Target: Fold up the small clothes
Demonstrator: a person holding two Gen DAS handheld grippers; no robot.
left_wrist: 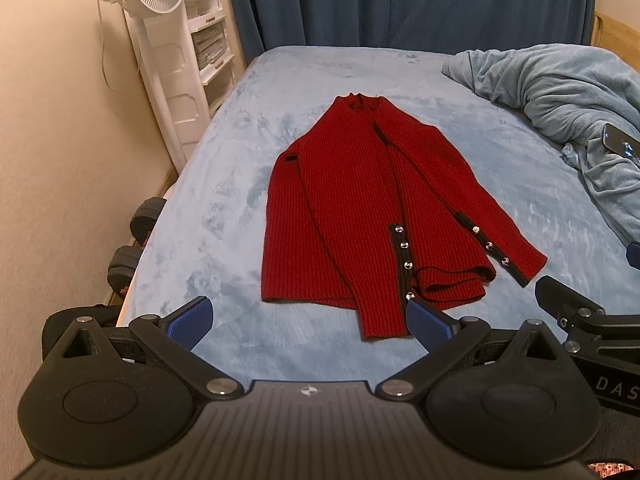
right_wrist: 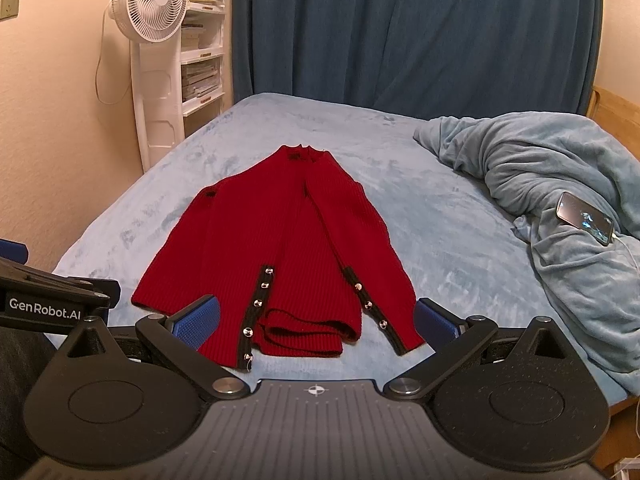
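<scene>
Both claws, left claw [left_wrist: 310, 320] and right claw [right_wrist: 318, 320], are wide and hold nothing, near a red cardigan [left_wrist: 360, 216] on the bed [left_wrist: 224, 184].

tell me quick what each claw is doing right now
left claw: open, holding nothing
right claw: open, holding nothing, above the red cardigan's hem
</scene>
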